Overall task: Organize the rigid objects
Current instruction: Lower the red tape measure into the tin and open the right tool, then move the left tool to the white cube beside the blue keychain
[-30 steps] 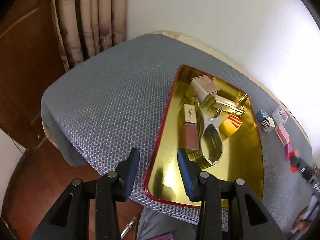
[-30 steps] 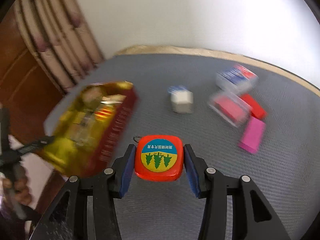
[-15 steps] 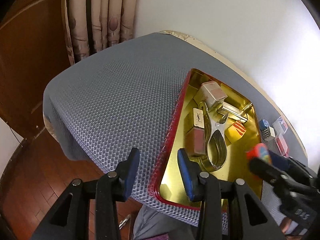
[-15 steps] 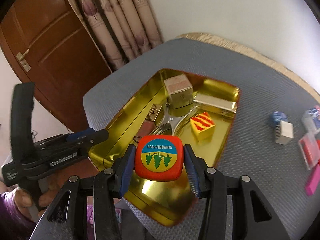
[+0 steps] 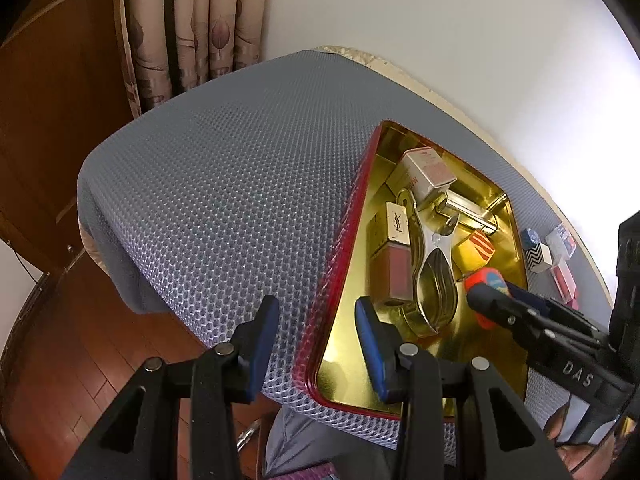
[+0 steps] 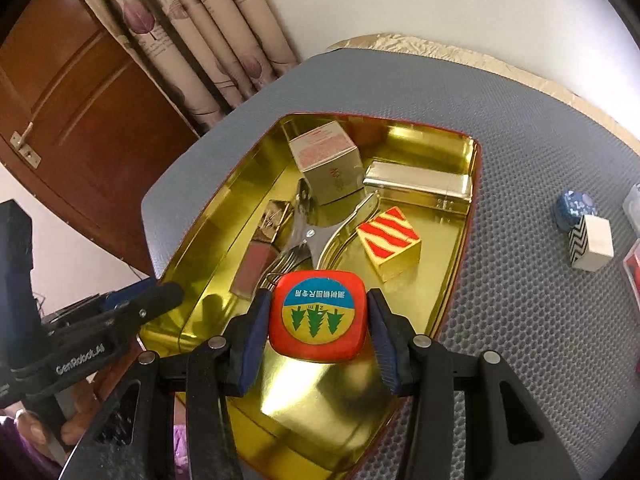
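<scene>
Squarely between right fingers (image 6: 256, 332): tape measure (image 6: 318, 316).

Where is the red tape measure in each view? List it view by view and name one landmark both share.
Left wrist: the red tape measure sits right of centre, clamped in the right gripper over the gold tray.
Right wrist: red tape measure at lower centre, between the blue pads.
Shared landmark: the striped red-and-yellow block in the tray.

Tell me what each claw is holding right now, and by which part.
Right claw clamps the red tape measure by its two side edges, over the gold tray. Left claw holds nothing.
</scene>
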`<action>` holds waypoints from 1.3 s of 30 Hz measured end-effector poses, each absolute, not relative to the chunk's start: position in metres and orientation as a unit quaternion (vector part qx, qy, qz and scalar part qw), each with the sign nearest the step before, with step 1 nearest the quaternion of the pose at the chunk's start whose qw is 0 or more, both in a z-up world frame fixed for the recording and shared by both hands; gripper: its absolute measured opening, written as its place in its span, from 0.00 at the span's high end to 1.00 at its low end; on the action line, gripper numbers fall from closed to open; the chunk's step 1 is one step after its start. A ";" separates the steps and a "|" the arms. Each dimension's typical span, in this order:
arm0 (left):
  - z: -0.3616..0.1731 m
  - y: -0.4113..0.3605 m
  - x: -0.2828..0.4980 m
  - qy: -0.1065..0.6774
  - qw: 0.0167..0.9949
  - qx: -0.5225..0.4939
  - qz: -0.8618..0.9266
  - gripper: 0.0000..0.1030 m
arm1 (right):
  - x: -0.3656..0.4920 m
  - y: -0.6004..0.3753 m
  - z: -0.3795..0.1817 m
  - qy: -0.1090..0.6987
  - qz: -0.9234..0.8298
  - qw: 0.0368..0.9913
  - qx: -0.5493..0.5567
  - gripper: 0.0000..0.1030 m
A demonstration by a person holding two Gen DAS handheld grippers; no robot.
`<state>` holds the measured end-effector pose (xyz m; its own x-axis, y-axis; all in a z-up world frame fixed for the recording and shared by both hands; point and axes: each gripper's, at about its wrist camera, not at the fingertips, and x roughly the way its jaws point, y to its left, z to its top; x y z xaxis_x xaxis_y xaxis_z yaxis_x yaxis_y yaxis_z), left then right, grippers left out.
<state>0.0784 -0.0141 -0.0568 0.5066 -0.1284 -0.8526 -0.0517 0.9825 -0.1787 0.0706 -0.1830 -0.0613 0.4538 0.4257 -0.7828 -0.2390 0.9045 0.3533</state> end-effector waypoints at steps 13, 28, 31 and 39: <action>-0.058 -0.015 0.079 0.499 0.862 -0.084 -0.025 0.61 | 0.093 -0.177 -0.063 0.496 0.157 0.853 0.049 0.54; -0.056 -0.016 0.077 0.489 0.869 -0.071 -0.021 0.61 | 0.011 -0.273 -0.034 0.343 0.046 0.933 0.101 0.19; -0.054 -0.019 0.075 0.484 0.872 -0.065 -0.019 0.61 | -0.017 -0.328 -0.053 0.343 -0.071 0.934 0.071 0.13; -0.040 -0.042 0.060 0.442 0.897 -0.006 -0.013 0.61 | -0.067 -0.474 -0.102 0.388 -0.272 0.878 0.066 0.13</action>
